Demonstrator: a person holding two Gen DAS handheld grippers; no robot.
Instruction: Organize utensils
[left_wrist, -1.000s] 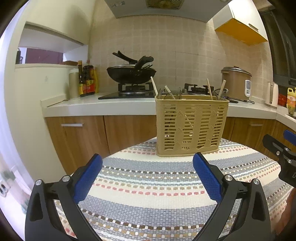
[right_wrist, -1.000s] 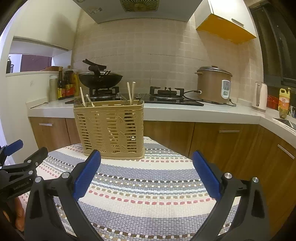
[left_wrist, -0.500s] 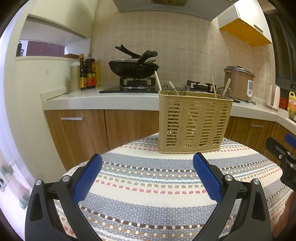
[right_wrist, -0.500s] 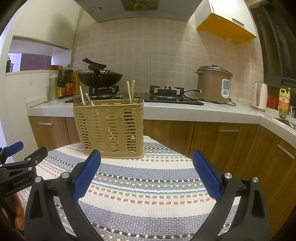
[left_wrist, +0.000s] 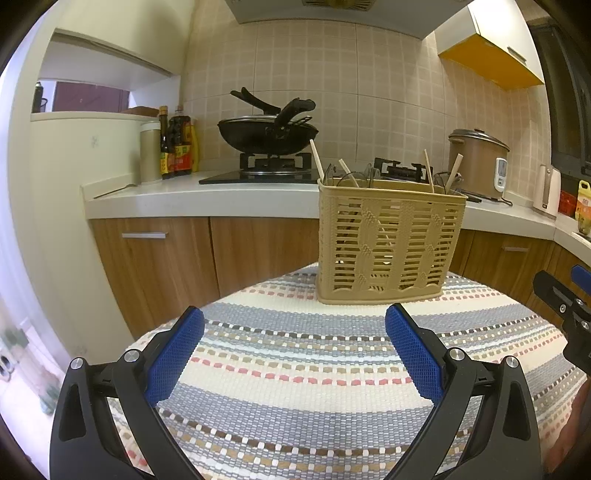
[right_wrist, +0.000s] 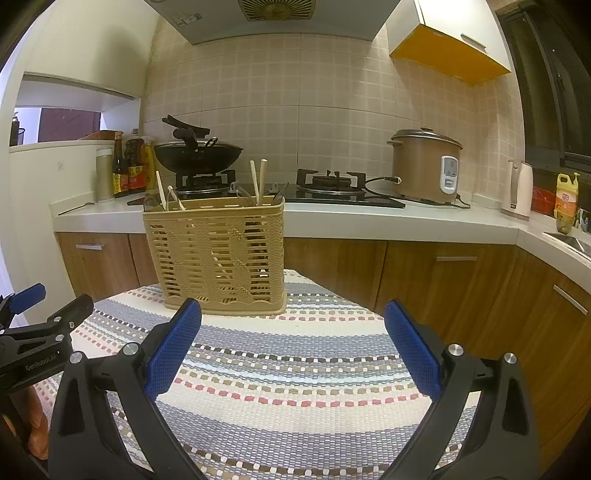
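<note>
Worktop: striped woven cloth (left_wrist: 295, 369) is covering it, carrying a tan basket (left_wrist: 388, 247).
Room: kitchen, wok (right_wrist: 197, 155) sitting behind.
Jaws: left gripper (left_wrist: 293, 347) and right gripper (right_wrist: 293, 341) are both spreading wide, empty.

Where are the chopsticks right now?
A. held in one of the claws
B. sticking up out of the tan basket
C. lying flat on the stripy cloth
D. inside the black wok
B. The chopsticks poke up past the rim of the tan basket, which stands on the stripy cloth; the left claw and the right claw are both open and hold nothing.
</note>
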